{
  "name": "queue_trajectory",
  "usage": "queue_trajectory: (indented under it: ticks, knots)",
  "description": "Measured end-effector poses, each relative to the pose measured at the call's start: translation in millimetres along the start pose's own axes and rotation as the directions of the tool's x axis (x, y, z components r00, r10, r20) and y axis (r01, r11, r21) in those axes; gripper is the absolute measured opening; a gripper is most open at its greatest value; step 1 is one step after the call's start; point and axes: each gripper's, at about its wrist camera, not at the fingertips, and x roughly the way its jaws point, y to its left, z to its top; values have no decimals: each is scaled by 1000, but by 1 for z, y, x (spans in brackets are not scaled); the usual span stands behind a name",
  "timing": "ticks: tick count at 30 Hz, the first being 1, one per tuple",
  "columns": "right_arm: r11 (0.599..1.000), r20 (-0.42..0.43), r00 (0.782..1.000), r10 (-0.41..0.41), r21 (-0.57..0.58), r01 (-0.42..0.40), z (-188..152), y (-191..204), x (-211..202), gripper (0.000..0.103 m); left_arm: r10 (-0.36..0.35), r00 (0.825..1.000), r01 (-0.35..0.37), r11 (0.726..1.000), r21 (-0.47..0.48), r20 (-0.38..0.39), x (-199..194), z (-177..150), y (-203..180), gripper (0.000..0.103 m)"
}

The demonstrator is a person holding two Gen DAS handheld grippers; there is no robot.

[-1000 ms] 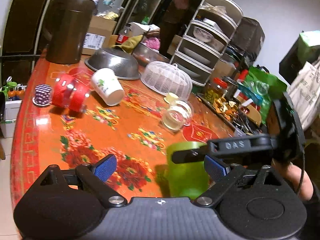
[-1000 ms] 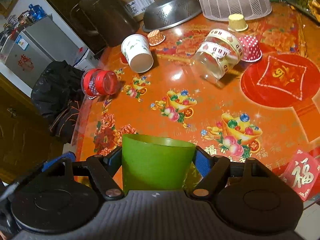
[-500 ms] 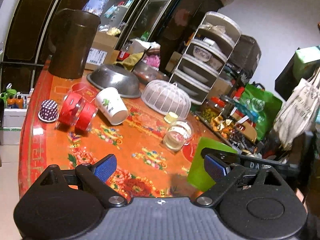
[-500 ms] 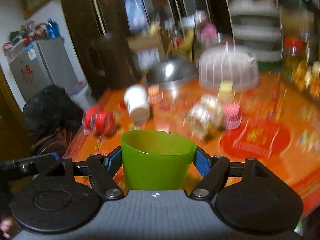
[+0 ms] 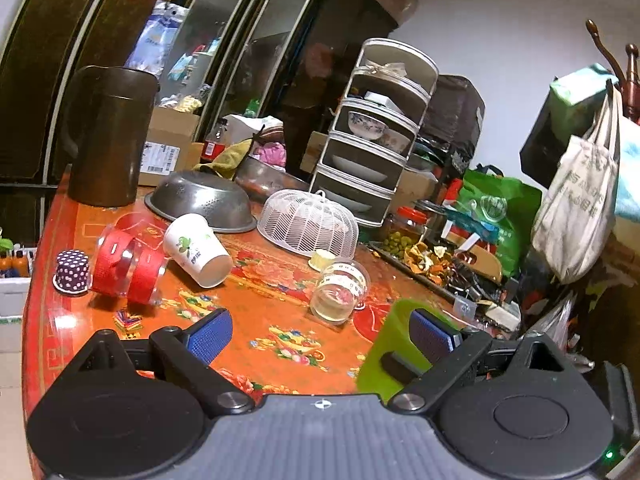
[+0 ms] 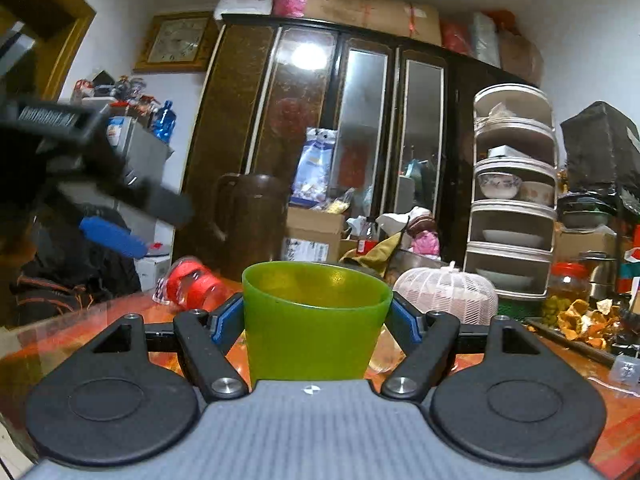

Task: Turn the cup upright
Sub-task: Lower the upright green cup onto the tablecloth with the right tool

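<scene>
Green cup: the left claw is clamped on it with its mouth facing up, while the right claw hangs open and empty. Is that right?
Not quite: the claws are swapped. The right wrist view shows the right claw clamped on the green cup, mouth facing up. The left wrist view shows the left claw open and empty, the cup standing off to its right side.

Your right gripper point(image 6: 316, 316) has swung from looking down at the table point(image 5: 260, 320) to level, tipping the green cup point(image 6: 314, 320) mouth-up, rim now higher.

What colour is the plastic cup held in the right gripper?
The plastic cup is lime green, clearest in the right wrist view.
</scene>
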Motion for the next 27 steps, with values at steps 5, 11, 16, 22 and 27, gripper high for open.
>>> queue_trajectory:
  ticks: [5,11,16,22,27]
  knots:
    - [999,-23,1000,15,38,-14,-6,-3,8,75,-3,1000,3,1000,4,-7,0,-7,0,97]
    - [998,-23,1000,4,60,-3,-8,-4,7,75,1,1000,-1,1000,0,-10,0,-8,4,97]
    - [997,-32,1000,-1,78,4,-13,-4,8,75,11,1000,-11,1000,10,-9,-1,-9,6,97]
    - [998,-40,999,-1,69,3,-15,1,9,75,20,1000,-19,1000,21,-19,0,-12,5,97]
    - [997,-48,999,1,75,2,-14,0,10,75,26,999,-25,999,22,-22,-1,-15,5,97]
